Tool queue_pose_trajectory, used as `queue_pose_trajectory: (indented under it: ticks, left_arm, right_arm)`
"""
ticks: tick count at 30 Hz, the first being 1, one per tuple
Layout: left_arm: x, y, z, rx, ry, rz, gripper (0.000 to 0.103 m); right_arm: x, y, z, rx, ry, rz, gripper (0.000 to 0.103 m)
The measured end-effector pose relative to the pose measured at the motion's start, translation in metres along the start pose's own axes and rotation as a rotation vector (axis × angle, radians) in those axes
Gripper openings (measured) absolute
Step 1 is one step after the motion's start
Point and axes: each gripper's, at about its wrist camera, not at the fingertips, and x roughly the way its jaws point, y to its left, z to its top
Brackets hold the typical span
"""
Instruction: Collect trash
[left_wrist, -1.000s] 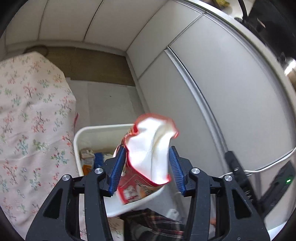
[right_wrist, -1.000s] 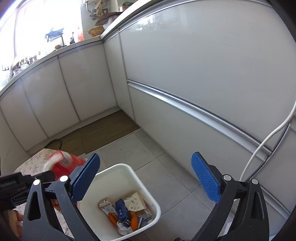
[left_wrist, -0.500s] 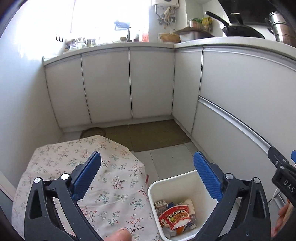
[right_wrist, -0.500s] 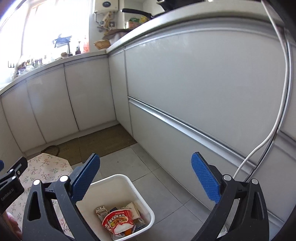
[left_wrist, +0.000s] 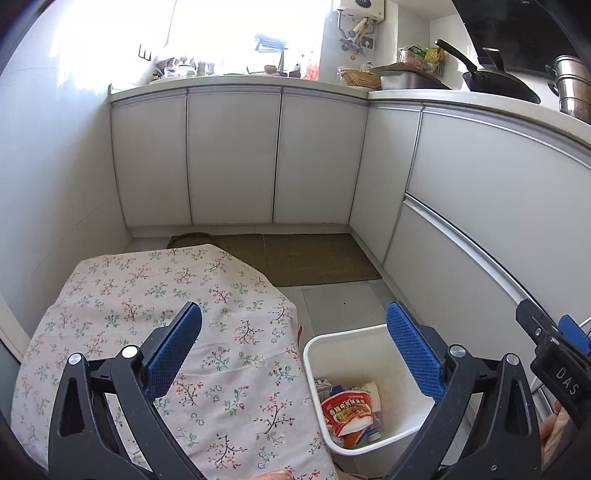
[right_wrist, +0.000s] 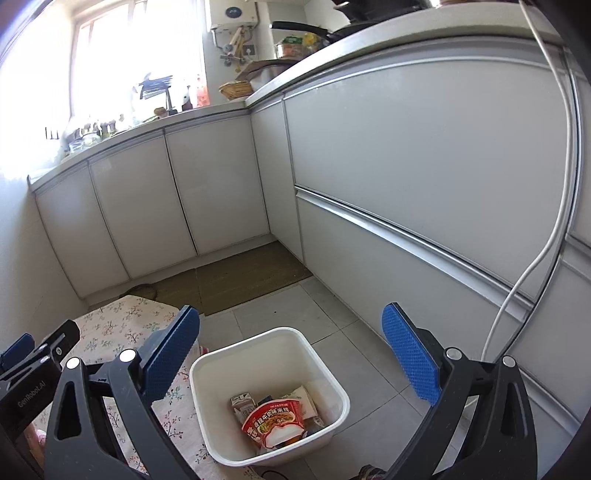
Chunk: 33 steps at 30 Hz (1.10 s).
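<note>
A white square bin stands on the grey tile floor beside a table with a floral cloth. A red noodle cup lies on top of several cartons and wrappers inside it. My left gripper hangs wide open above the table's corner and the bin, with nothing between its blue pads. Over the bin, my right gripper is also wide open and empty. Each gripper's black body shows at the edge of the other's view.
White kitchen cabinets run along the back and the right. A brown mat lies on the floor before them. A white cable hangs down the right cabinet front. Pans and pots stand on the counter.
My left gripper opened and let the red noodle cup fall into the bin, then rose and tilted up toward the cabinets. The right gripper lifted a little and stayed open.
</note>
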Motion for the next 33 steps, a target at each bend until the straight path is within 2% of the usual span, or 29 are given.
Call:
queue_pose_trajectory:
  ticks: [6,14,23,33]
  left_arm:
    - [-0.003,0.008,0.000,-0.025,0.056,0.017,0.096]
    - [-0.017,0.019,0.000,-0.042,0.034,0.064,0.096]
    - [-0.020,0.033,0.001,-0.076,0.065,0.068,0.096]
    - [-0.019,0.034,0.000,-0.071,0.076,0.073,0.096]
  right_arm:
    - [-0.002,0.014,-0.004,-0.027,-0.029,0.018,0.096]
    - [-0.009,0.030,-0.006,-0.066,-0.053,0.031,0.096]
    - [-0.008,0.036,-0.007,-0.099,-0.049,0.052,0.096]
    - [-0.006,0.038,-0.006,-0.115,-0.046,0.068,0.096]
